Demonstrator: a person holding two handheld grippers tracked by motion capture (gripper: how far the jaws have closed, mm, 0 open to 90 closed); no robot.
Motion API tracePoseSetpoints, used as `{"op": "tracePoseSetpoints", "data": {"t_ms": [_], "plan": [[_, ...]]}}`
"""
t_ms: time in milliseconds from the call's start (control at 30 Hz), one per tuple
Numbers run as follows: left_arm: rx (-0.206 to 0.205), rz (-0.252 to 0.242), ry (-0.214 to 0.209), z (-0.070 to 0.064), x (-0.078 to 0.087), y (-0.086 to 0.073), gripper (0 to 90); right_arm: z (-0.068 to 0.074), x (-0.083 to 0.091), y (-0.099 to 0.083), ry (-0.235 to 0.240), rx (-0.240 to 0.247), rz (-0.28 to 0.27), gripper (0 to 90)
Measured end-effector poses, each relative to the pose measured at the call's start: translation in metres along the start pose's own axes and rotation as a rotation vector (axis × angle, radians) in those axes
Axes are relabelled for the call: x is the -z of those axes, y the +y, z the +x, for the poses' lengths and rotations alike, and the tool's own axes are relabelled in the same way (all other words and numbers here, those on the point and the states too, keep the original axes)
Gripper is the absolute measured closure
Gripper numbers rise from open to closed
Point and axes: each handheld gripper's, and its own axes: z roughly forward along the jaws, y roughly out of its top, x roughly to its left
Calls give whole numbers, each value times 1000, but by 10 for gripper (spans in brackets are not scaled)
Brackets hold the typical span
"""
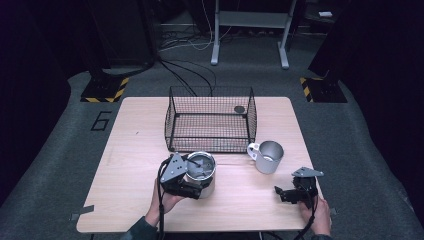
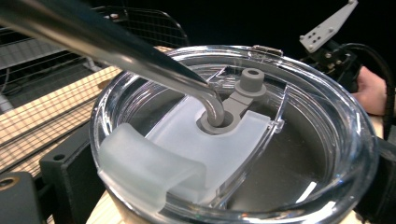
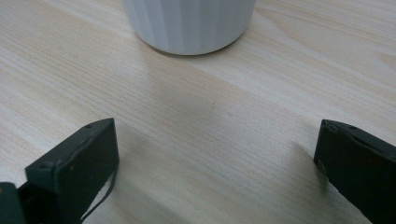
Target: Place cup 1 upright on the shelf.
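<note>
A steel tumbler (image 1: pixel 201 172) with a clear lid (image 2: pixel 299 140) and a bent metal straw (image 2: pixel 116 51) stands on the table's near left of centre. My left gripper (image 1: pixel 192 186) is shut on the tumbler from the near-left side, one black finger (image 2: pixel 60 182) against its wall. A pale mug (image 1: pixel 269 157) with its handle pointing left stands to the right. My right gripper (image 1: pixel 281 194) rests low near the front right edge, open, with bare wood between its fingers. In the right gripper view the mug's base (image 3: pixel 189 23) lies straight ahead of that gripper (image 3: pixel 215 154).
A black wire basket (image 1: pixel 210 120) stands at the back middle of the wooden table (image 1: pixel 135 150), just behind the tumbler and mug. A small dark disc (image 1: pixel 239 109) lies at the basket's far right corner. Floor cables and a metal stand are beyond the table.
</note>
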Motion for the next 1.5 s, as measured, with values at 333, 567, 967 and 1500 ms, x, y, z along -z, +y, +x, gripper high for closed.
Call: {"op": "tracePoseSetpoints", "data": {"t_ms": [333, 567, 967, 1500], "plan": [[6, 3, 42, 14, 8, -1, 42, 0, 0, 0, 0, 0, 0, 0], [12, 5, 62, 21, 12, -1, 42, 0, 0, 0, 1, 0, 1, 0], [23, 18, 90, 31, 15, 0, 42, 0, 0, 0, 0, -1, -1, 0], [16, 25, 116, 45, 23, 9, 42, 0, 0, 0, 0, 0, 0, 0]]}}
